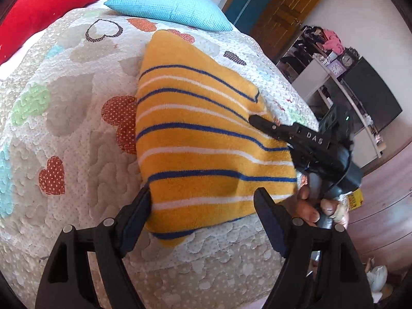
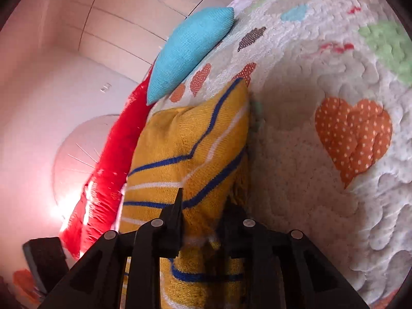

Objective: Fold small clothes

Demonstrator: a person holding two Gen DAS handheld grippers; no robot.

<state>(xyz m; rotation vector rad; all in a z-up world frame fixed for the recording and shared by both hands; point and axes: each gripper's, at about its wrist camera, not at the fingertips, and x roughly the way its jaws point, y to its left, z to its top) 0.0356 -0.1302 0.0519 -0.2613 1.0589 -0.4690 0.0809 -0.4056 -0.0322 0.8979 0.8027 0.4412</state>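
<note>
A yellow garment (image 1: 200,139) with blue and white stripes lies folded on the quilted bed. My left gripper (image 1: 203,203) is open, its fingers spread on either side of the garment's near edge. My right gripper (image 1: 260,122) reaches in from the right in the left wrist view and sits on the garment's right edge. In the right wrist view the right gripper (image 2: 203,203) is shut on a fold of the yellow garment (image 2: 190,141), which bunches between its fingers.
The heart-patterned quilt (image 1: 72,118) covers the bed. A blue pillow (image 1: 167,5) and a red cushion (image 1: 49,5) lie at the head. Beyond the bed's right edge stand a shelf with clocks (image 1: 340,61) and a wooden door (image 1: 285,10).
</note>
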